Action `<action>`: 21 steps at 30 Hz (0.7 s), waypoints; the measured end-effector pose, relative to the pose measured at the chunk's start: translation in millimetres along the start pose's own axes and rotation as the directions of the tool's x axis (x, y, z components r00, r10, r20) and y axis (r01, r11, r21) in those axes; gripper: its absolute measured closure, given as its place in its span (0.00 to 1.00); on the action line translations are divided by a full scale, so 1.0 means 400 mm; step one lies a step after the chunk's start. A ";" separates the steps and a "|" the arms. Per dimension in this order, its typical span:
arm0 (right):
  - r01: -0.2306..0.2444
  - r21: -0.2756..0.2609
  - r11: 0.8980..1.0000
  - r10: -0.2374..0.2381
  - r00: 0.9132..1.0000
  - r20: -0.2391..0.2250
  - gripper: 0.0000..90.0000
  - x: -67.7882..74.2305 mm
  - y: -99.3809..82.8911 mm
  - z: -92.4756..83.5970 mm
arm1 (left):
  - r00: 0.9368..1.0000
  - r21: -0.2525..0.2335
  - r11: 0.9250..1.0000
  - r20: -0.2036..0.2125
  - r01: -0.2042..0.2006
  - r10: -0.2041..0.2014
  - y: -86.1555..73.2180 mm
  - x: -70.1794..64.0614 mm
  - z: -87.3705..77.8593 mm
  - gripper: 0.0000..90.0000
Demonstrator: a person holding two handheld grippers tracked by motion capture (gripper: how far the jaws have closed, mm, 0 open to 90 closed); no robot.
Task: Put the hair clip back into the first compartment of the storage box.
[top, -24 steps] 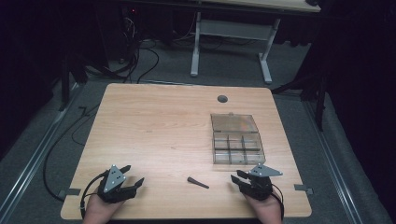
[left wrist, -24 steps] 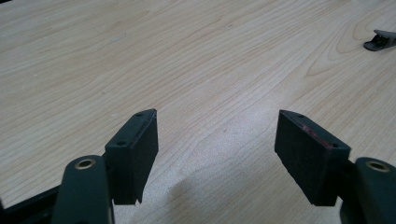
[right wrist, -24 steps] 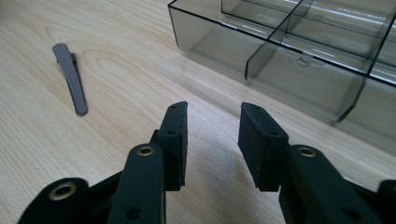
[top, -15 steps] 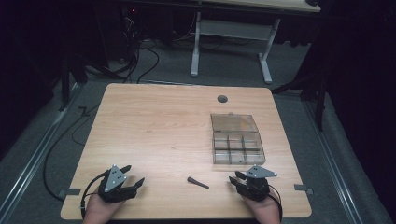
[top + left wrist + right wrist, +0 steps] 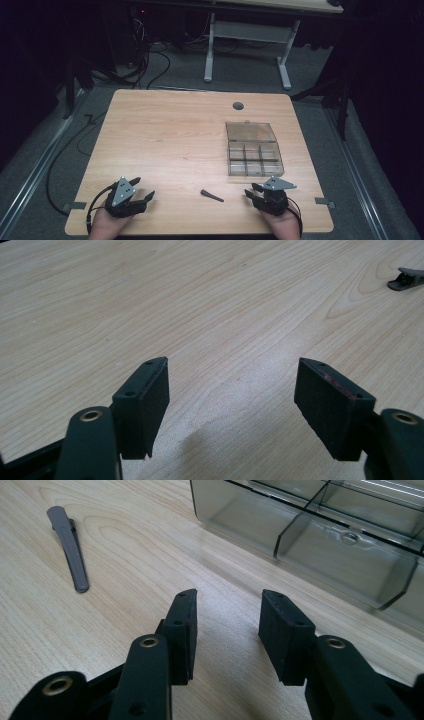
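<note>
On the pale wooden surface (image 5: 165, 135), a small dark clip (image 5: 212, 195) lies flat near the front edge, between the two hands and closer to the right one. It touches neither gripper. From the right gripper view the clip (image 5: 69, 547) sits off to the upper left, long and narrow, with its wider end farther from the camera. From the left gripper view only its end (image 5: 406, 279) peeks in at the upper right corner, well apart from that gripper's fingers.

Behind the right hand stands a clear plastic compartment box (image 5: 254, 148) with its lid folded open toward the back; its dividers form a grid of small cells, and what they hold cannot be made out. The right gripper view shows the box's smoky front wall (image 5: 320, 540) just ahead of the fingers.

The left gripper (image 5: 134, 196) rests at the front left corner, its fingers (image 5: 142, 400) spread wide with bare wood between them. The right gripper (image 5: 257, 192) sits at the front right, just before the box, its fingers (image 5: 182, 630) parted by a narrower gap and holding nothing.
</note>
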State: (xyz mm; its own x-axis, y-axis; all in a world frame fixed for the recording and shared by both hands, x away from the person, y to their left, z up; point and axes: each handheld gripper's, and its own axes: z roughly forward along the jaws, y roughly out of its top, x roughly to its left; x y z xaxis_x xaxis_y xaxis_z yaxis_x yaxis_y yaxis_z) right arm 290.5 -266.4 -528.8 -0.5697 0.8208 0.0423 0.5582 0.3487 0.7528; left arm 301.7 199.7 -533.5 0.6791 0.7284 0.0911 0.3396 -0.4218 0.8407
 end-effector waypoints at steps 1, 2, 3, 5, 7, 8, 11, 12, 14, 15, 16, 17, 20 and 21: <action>0.000 -0.005 1.000 0.000 1.000 -0.011 0.65 0.003 0.003 -0.001 | 1.000 0.000 1.000 -0.001 0.002 -0.002 0.000 0.000 0.000 0.34; 0.007 -0.007 1.000 -0.007 1.000 -0.016 0.65 0.004 0.004 -0.001 | 1.000 -0.001 1.000 0.000 0.008 -0.008 0.000 0.001 0.001 0.34; 0.007 -0.007 1.000 -0.007 1.000 -0.016 0.65 0.004 0.004 -0.001 | 1.000 -0.001 1.000 0.000 0.008 -0.008 0.000 0.001 0.001 0.34; 0.005 -0.014 1.000 -0.006 0.999 -0.040 0.64 0.012 0.012 0.000 | 1.000 0.001 1.000 -0.001 0.012 -0.012 0.000 0.002 0.001 0.34; 0.016 -0.014 1.000 -0.016 0.999 -0.038 0.64 0.017 0.015 0.002 | 1.000 0.003 1.000 -0.002 0.013 -0.013 0.000 0.002 0.001 0.34; 0.021 -0.012 1.000 -0.022 0.999 -0.038 0.64 0.020 0.019 0.004 | 1.000 0.002 1.000 -0.003 0.013 -0.013 0.000 0.002 0.001 0.34; 0.026 -0.009 1.000 -0.026 0.999 -0.048 0.64 0.024 0.030 0.010 | 1.000 0.002 1.000 -0.004 0.012 -0.012 0.000 0.002 0.002 0.34; 0.029 -0.009 1.000 -0.029 0.998 -0.053 0.64 0.027 0.034 0.012 | 1.000 0.002 1.000 -0.004 0.013 -0.013 0.000 0.002 0.001 0.34; 0.052 0.007 0.999 -0.051 0.997 -0.057 0.64 0.038 0.045 0.022 | 1.000 0.001 1.000 -0.006 0.013 -0.013 0.000 0.002 0.001 0.34; 0.052 0.007 0.999 -0.051 0.997 -0.057 0.64 0.038 0.045 0.022 | 1.000 0.001 1.000 -0.006 0.013 -0.013 0.000 0.002 0.001 0.34; 0.061 0.013 0.998 -0.060 0.996 -0.069 0.64 0.045 0.052 0.029 | 1.000 0.003 1.000 -0.002 0.014 -0.014 0.000 0.002 0.001 0.34; 0.064 0.019 0.998 -0.063 0.995 -0.074 0.64 0.047 0.056 0.032 | 1.000 0.005 1.000 0.000 0.014 -0.014 0.000 0.002 0.001 0.34; 0.072 0.030 0.997 -0.069 0.994 -0.083 0.64 0.053 0.063 0.038 | 1.000 0.002 1.000 0.003 0.014 -0.014 0.000 0.002 0.000 0.34; 0.076 0.030 0.997 -0.073 0.993 -0.092 0.63 0.057 0.066 0.041 | 1.000 0.002 1.000 0.004 0.014 -0.014 0.000 0.003 0.000 0.34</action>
State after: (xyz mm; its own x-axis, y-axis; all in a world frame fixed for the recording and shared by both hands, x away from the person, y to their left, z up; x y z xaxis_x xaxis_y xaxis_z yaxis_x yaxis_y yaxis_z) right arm 302.0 -231.1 -518.6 -0.6624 0.7477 0.0476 0.5309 0.4236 0.7340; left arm 302.5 200.4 -533.5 0.6767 0.7322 0.0775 0.3506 -0.4130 0.8405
